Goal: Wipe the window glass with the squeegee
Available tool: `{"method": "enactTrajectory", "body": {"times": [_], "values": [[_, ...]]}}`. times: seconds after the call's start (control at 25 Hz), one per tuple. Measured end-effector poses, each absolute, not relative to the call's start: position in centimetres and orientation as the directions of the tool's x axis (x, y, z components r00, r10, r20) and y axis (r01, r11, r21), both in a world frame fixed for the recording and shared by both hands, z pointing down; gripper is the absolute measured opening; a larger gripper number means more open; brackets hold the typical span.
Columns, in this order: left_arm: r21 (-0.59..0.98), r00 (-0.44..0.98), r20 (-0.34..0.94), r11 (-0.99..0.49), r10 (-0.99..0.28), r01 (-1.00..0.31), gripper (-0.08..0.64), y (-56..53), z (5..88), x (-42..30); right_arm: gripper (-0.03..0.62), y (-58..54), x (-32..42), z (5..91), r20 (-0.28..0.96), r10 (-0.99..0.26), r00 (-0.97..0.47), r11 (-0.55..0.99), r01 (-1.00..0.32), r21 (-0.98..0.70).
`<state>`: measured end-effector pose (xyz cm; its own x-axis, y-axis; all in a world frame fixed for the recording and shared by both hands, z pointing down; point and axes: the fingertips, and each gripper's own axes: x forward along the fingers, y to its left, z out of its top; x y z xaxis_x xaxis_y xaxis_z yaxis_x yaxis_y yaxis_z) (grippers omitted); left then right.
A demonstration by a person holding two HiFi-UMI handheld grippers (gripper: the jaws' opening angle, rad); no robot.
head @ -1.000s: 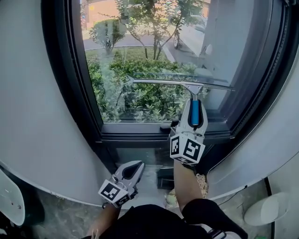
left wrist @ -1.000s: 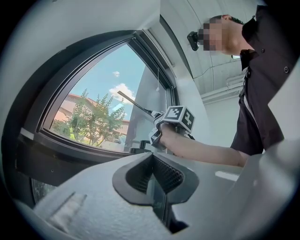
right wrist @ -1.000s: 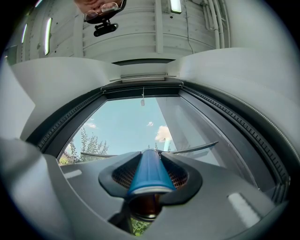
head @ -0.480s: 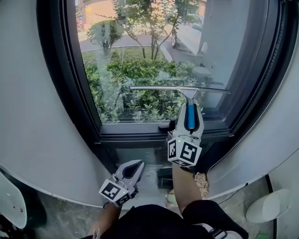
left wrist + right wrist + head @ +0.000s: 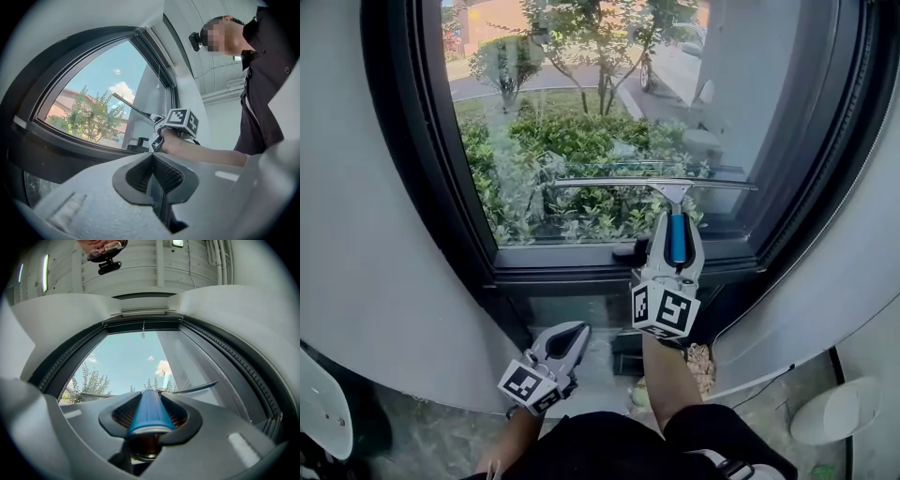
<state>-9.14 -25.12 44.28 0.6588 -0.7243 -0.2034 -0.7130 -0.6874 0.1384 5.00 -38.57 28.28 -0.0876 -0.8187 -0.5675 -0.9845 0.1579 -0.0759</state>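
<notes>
Blue-handled squeegee grasped by right hand-held gripper, blade low on window glass; left hand-held gripper clenched, empty.

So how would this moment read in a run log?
right gripper: shut on squeegee | squeegee: blade across lower window glass | left gripper: shut, empty, held low

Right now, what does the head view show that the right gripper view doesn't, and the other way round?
Head view only: the left gripper held low below the sill, the person's forearm, and the shrubs outside.

Right gripper view only: the window's top frame, a ceiling light and open sky.

Both: the squeegee, its blue handle clamped between the right gripper fingers, its blade across the window glass.
</notes>
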Motion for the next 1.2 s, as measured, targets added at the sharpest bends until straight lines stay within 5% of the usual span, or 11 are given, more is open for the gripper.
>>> {"method": "enactTrajectory", "body": {"times": [1.2], "values": [[0.176, 0.662, -0.168, -0.683, -0.731, -0.709, 0.002, -24.5, 45.1, -9.1, 0.132, -38.3, 4.9, 32.3, -0.507, -0.858, -0.087, 0.151, -0.985, -0.087]]}}
